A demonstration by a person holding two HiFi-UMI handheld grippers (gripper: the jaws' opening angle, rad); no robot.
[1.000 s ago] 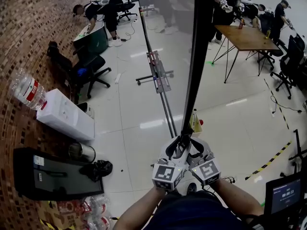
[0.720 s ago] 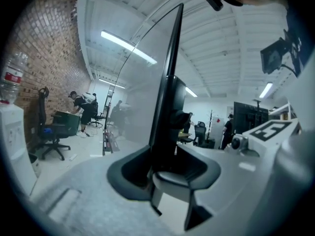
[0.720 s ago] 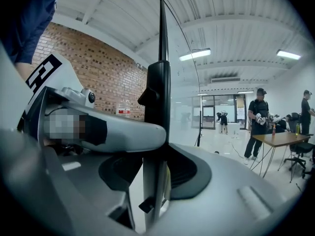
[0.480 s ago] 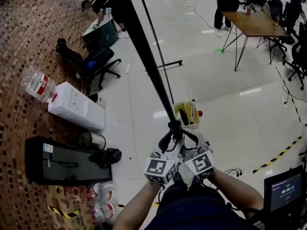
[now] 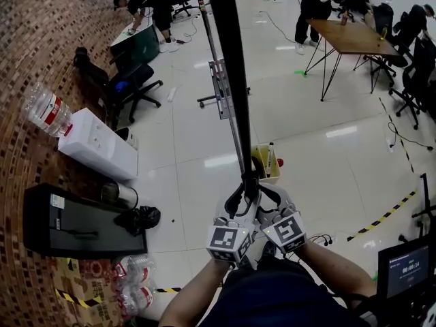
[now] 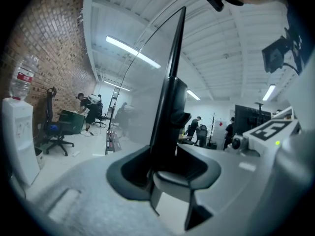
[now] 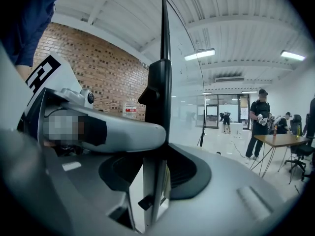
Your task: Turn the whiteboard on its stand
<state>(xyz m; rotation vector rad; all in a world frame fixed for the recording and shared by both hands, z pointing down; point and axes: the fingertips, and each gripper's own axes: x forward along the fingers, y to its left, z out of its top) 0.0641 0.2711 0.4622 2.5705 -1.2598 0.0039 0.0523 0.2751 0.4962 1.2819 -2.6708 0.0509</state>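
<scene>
Black-framed whiteboard [image 5: 230, 80] rises edge-on just ahead; left tool [image 5: 238, 197] and right tool [image 5: 266, 196], side by side, each clench its near frame edge.

Brick wall [image 5: 41, 46], glossy white floor [image 5: 327, 169], wooden table [image 5: 347, 36].

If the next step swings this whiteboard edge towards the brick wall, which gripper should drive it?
Right, slightly. Both are shut on the edge of the whiteboard, but the right gripper stands on the side away from the brick wall, so it pushes; the left gripper would pull.
</scene>
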